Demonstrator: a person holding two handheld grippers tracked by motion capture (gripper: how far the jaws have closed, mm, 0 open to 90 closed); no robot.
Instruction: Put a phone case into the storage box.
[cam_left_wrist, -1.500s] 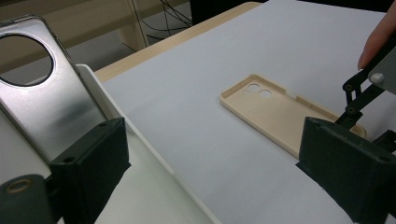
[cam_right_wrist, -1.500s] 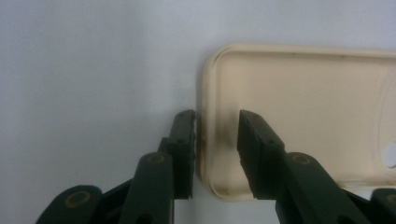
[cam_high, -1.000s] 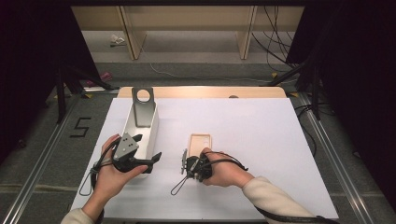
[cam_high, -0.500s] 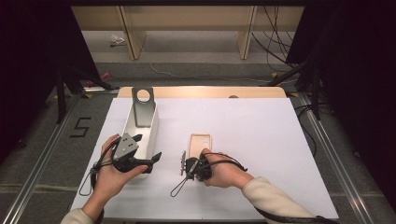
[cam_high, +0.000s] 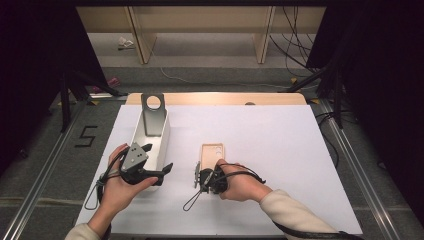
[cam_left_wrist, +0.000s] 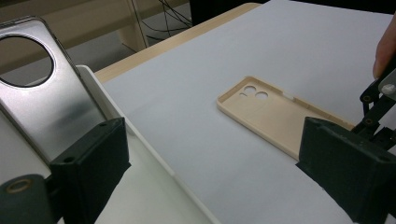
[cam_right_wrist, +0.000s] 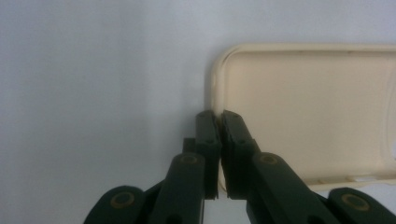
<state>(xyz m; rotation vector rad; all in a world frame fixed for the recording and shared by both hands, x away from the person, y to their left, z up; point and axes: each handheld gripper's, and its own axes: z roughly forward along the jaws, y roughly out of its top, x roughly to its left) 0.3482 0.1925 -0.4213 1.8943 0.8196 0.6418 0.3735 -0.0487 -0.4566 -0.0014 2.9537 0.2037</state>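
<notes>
My high view looks forward and down from above the near edge of the tabletop (cam_high: 280, 135), far enough back to take in its whole white sheet, the floor around it and the shelving in the upper part of the frame. My left gripper view rides low over the white tray (cam_left_wrist: 154, 186), facing across the tabletop between its own tongs (cam_left_wrist: 224, 172) at the bottom corners. My right gripper view sits very close, looking steeply down along its tongs (cam_right_wrist: 219, 140) at the bottom centre. All three views share the beige phone case (cam_high: 212, 154) (cam_left_wrist: 275, 116) (cam_right_wrist: 303, 107); the high and left gripper views also share the silver case (cam_high: 151, 117) (cam_left_wrist: 46, 102).
</notes>
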